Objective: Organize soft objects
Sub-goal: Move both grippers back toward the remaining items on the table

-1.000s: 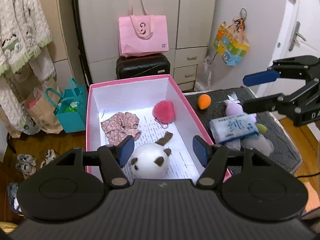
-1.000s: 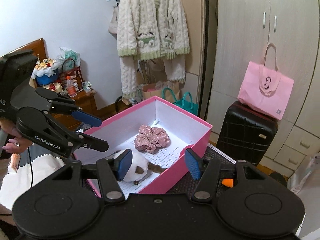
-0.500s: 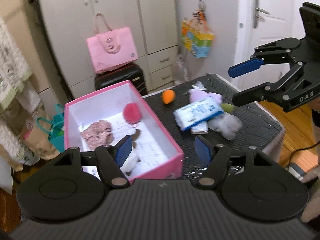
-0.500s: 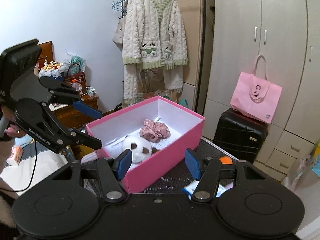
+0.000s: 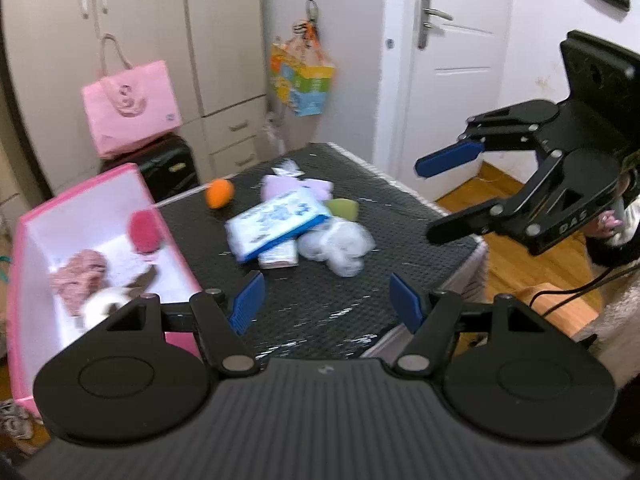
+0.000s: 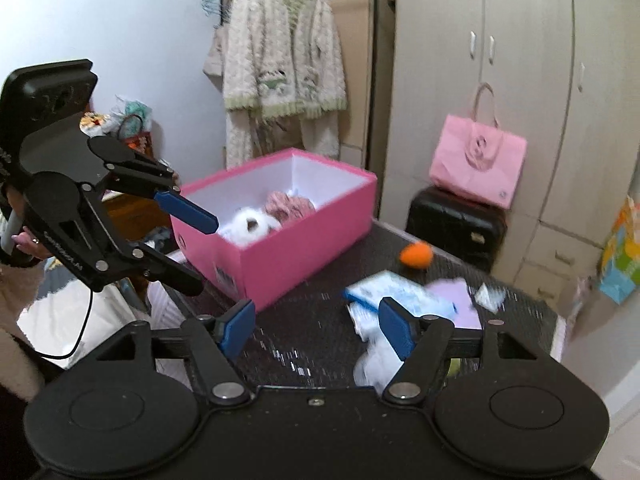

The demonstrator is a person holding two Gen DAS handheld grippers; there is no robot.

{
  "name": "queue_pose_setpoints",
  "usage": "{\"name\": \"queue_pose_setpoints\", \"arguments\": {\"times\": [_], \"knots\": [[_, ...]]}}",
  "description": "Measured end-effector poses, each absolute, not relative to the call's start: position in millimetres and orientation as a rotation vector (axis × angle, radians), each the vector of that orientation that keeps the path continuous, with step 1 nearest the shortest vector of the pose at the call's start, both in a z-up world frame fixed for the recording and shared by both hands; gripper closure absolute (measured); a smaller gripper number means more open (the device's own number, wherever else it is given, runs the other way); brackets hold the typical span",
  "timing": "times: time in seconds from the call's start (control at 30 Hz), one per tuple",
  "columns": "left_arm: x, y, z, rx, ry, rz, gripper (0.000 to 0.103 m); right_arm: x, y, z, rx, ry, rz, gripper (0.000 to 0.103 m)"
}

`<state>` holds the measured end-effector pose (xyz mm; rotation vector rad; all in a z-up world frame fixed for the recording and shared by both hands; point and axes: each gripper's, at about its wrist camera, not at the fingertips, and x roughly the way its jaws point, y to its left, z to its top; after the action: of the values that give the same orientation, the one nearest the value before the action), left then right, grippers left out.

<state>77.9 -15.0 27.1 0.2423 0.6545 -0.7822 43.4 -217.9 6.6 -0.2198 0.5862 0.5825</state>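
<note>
A pink box (image 5: 168,226) (image 6: 304,240) stands on the left of the dark mat and holds a white plush (image 5: 102,304) (image 6: 250,224), a pink scrunchie (image 5: 80,276) and a red puff (image 5: 144,230). On the mat lie an orange ball (image 5: 219,194) (image 6: 416,255), a blue-and-white tissue pack (image 5: 276,218) (image 6: 394,292), a purple plush (image 5: 280,186), a green sponge (image 5: 344,208) and a clear white bag (image 5: 338,244). My left gripper (image 5: 325,306) is open and empty above the mat's near edge. My right gripper (image 6: 316,326) is open and empty, above the mat; it also shows in the left wrist view (image 5: 438,196).
The dark mat (image 5: 320,300) covers a small table with wooden floor (image 5: 516,248) to its right. A black suitcase (image 6: 452,220) with a pink bag (image 6: 478,164) stands behind, by wardrobes. A white door (image 5: 452,80) is at right. A cardigan (image 6: 280,76) hangs at left.
My left gripper has swung right, from over the box and the white plush to over the mat. My right gripper has also turned right toward the loose items. Both stay open.
</note>
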Motion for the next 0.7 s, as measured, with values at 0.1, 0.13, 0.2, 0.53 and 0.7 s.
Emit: {"name": "queue_pose_setpoints", "arguments": {"times": [0.1, 0.13, 0.2, 0.53, 0.7], "knots": [[83.2, -28.3, 16.9, 0.215, 0.665, -0.814, 0.035, 43.4, -228.9, -8.3, -0.199, 0.61, 0.547, 0.029], [84.9, -32.9, 13.6, 0.21, 0.67, -0.817, 0.035, 44.5, -232.9, -13.3, -0.194, 0.615, 0.534, 0.029], [90.8, -41.6, 4.3, 0.194, 0.682, -0.819, 0.035, 48.3, -241.8, -23.0, -0.169, 0.631, 0.518, 0.029], [130.6, -82.8, -54.0, 0.095, 0.786, -0.855, 0.035, 85.9, -288.4, -62.3, -0.074, 0.692, 0.448, 0.029], [148.1, -95.9, -73.4, 0.027, 0.79, -0.857, 0.035, 108.4, -303.2, -79.2, -0.04, 0.666, 0.44, 0.029]]}}
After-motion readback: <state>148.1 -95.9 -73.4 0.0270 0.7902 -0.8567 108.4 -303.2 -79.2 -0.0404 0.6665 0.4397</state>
